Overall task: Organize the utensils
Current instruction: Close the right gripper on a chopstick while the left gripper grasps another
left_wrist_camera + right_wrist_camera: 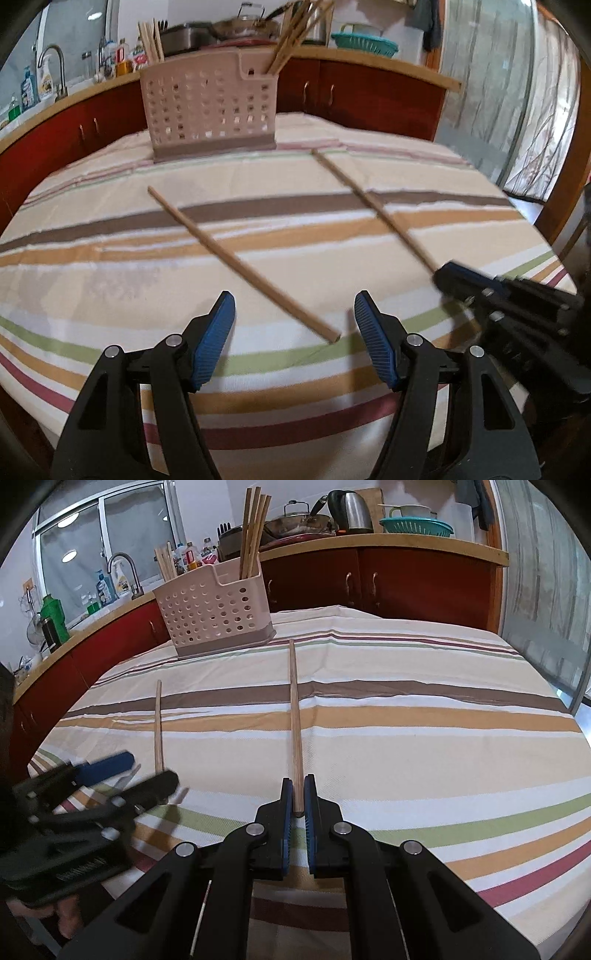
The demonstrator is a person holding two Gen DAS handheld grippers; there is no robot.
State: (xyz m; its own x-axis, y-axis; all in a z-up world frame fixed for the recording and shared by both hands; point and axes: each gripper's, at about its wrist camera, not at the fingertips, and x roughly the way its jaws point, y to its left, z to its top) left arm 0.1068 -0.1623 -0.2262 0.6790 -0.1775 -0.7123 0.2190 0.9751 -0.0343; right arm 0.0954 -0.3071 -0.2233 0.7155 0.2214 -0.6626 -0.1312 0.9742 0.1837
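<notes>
Two wooden chopsticks lie on the striped tablecloth. My right gripper (298, 788) is shut on the near end of the right chopstick (294, 716), which still rests on the cloth and points at the holder; the left wrist view shows this chopstick (369, 201) and the right gripper (448, 275) too. My left gripper (293, 308) is open, its jaws on either side of the near end of the left chopstick (236, 258), a little above it. A beige perforated utensil holder (210, 107) stands at the table's far side with several chopsticks (253, 535) upright in its compartments.
The striped tablecloth (424, 738) covers the table. Behind it runs a red cabinet counter (406, 576) with a faucet (125, 568), bottles, a kettle (352, 511), a wok and a teal colander (417, 526). A curtained glass door (517, 92) is at the right.
</notes>
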